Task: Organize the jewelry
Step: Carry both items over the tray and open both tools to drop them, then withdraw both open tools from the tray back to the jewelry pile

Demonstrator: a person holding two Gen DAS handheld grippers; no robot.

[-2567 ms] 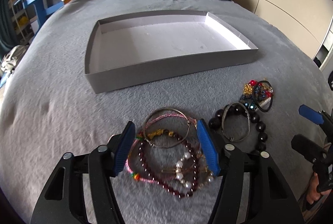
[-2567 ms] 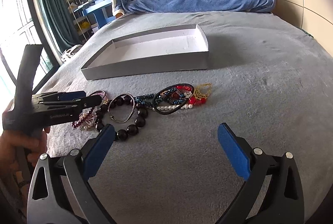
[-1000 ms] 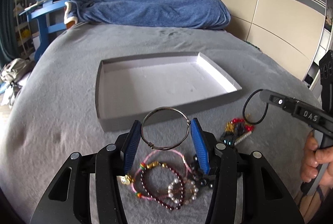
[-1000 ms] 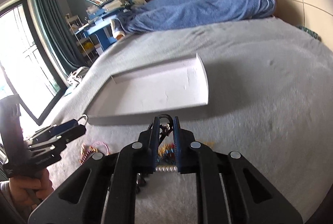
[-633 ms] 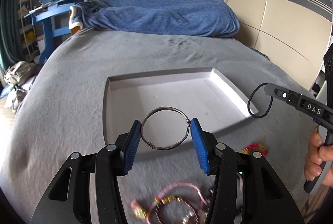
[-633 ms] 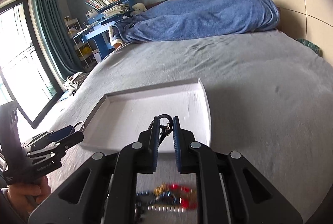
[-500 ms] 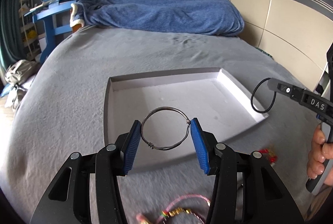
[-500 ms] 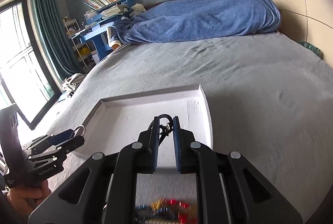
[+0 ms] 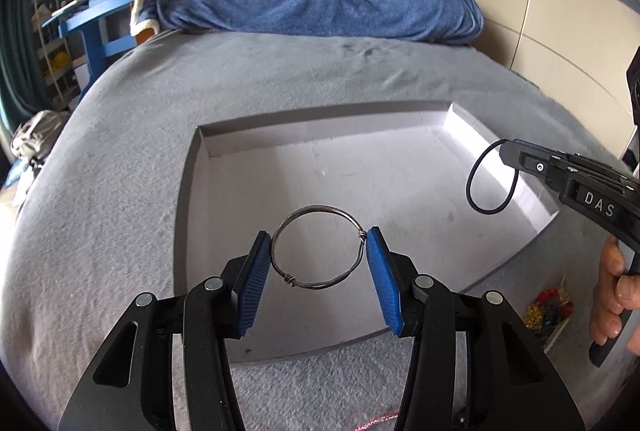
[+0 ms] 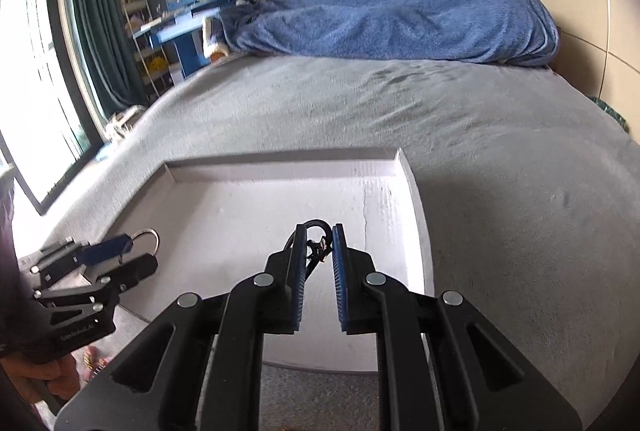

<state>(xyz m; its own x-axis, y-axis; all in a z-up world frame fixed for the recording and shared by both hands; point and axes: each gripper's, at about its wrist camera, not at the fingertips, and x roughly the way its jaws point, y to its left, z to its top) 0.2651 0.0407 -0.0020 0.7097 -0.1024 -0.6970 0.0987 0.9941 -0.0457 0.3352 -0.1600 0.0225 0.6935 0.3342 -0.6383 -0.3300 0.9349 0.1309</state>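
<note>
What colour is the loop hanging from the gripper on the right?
Black. The thin loop shows best in the left wrist view.

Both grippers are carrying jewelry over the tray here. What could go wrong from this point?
1. The silver bangle is held only at its edges by the left gripper; it may spring out and miss the white tray.
2. The black cord loop dangles from the right gripper near the tray's right wall and could land outside.
</note>
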